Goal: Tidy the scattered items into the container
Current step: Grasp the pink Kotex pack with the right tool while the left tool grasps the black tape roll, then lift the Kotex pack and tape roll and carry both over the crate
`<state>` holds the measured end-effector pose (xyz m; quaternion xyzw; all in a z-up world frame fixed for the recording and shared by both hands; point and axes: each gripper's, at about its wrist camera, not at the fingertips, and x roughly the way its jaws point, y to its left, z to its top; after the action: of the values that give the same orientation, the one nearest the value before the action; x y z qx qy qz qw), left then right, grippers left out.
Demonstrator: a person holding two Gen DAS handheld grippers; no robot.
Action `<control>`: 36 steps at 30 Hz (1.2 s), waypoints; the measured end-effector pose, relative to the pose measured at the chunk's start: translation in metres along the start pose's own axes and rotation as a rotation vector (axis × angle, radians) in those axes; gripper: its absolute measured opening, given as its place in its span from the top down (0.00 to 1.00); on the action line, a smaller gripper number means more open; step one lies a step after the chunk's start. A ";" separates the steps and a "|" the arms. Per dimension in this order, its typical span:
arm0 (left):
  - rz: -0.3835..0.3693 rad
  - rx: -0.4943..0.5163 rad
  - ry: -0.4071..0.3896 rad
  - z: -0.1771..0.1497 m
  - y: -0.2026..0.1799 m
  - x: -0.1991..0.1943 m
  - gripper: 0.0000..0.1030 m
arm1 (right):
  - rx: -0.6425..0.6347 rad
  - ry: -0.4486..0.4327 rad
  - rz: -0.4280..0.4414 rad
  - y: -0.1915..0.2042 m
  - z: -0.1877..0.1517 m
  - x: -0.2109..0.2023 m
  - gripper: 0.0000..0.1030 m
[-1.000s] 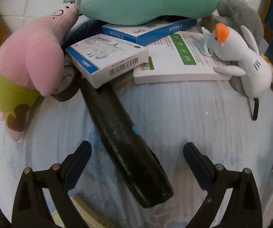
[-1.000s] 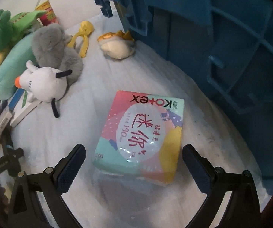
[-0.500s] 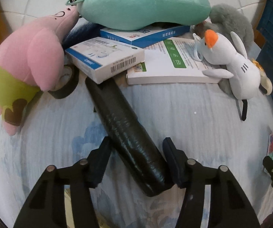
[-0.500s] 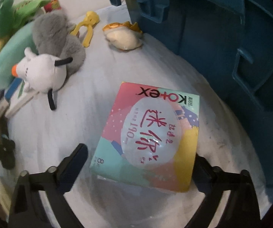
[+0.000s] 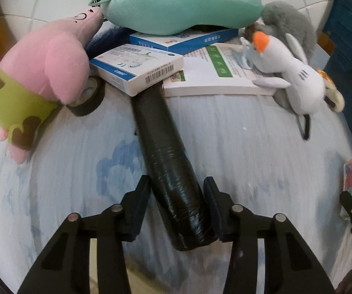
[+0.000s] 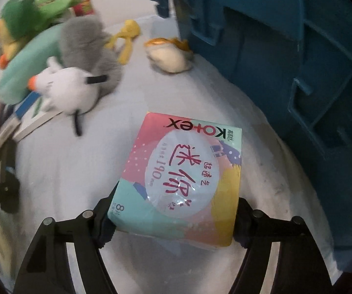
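Pale blue-streaked surface (image 5: 249, 147), tiled floor beyond. Left gripper (image 5: 177, 193), low and level, closed against the near end of a black wrapped roll (image 5: 166, 156). Right gripper (image 6: 173, 210) clamps a Kotex pack (image 6: 185, 178); blue crate (image 6: 298, 61) to its far right.

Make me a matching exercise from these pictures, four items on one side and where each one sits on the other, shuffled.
Items
1. long black plastic-wrapped cylinder
2. colourful Kotex pad packet
3. teal bean-shaped plush cushion
4. black tape roll

Places
A. on top of the blue-edged flat box
B. between the fingers of the right gripper
C. tucked beside the pink star plush in green shorts
D. between the fingers of the left gripper, far end under a white medicine box

Pairs: 1-D, 2-B, 3-A, 4-C
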<state>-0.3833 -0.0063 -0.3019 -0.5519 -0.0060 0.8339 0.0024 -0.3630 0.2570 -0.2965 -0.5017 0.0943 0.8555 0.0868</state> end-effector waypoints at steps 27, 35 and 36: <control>-0.043 0.022 -0.320 -0.047 -0.018 -0.184 0.66 | -0.232 -0.237 0.263 0.043 -0.005 -0.167 0.27; -0.078 0.071 -0.397 -0.047 -0.027 -0.230 0.66 | -0.226 -0.326 0.261 0.043 -0.003 -0.236 0.27; -0.081 0.076 -0.402 -0.046 -0.030 -0.234 0.67 | -0.221 -0.335 0.260 0.040 -0.002 -0.243 0.27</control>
<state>-0.2492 0.0214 -0.1044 -0.3732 0.0030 0.9261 0.0556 -0.2538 0.2046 -0.0815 -0.3430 0.0481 0.9358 -0.0654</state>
